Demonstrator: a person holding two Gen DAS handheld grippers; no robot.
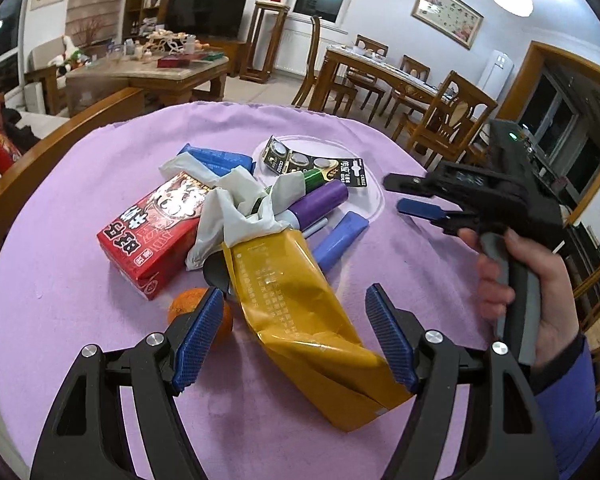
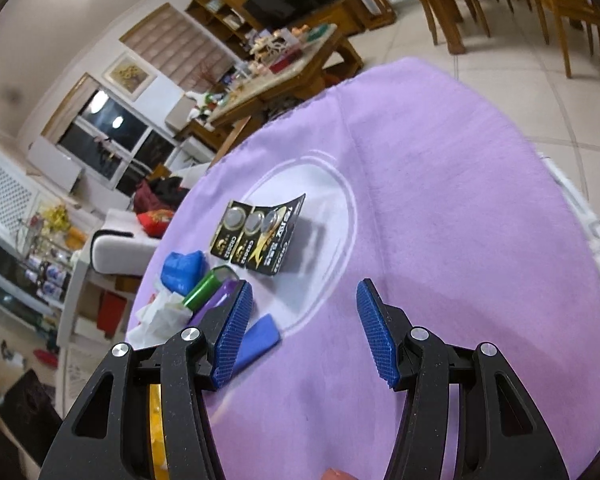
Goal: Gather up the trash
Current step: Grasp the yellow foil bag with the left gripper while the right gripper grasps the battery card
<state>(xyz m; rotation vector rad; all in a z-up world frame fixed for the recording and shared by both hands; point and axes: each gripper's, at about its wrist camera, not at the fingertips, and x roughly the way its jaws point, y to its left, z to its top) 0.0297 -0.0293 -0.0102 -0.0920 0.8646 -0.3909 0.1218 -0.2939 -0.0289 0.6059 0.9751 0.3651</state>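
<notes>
We hold the left gripper (image 1: 296,336) wide open, pads straddling the near end of the yellow foil bag (image 1: 300,320) but gripping nothing, which we judge sets up a pinch on the top, closest piece of the pile. The right gripper (image 2: 304,332) also gapes empty, hovering beside the heap over the purple cloth (image 2: 440,200), probably parked clear of the left one's approach. The trash sits heaped mid-table: creased glossy bag, crumpled white tissue (image 1: 236,204), red box (image 1: 152,232), coin-cell card (image 2: 260,236), purple tube (image 1: 320,204), an orange (image 1: 188,306) touching the bag.
</notes>
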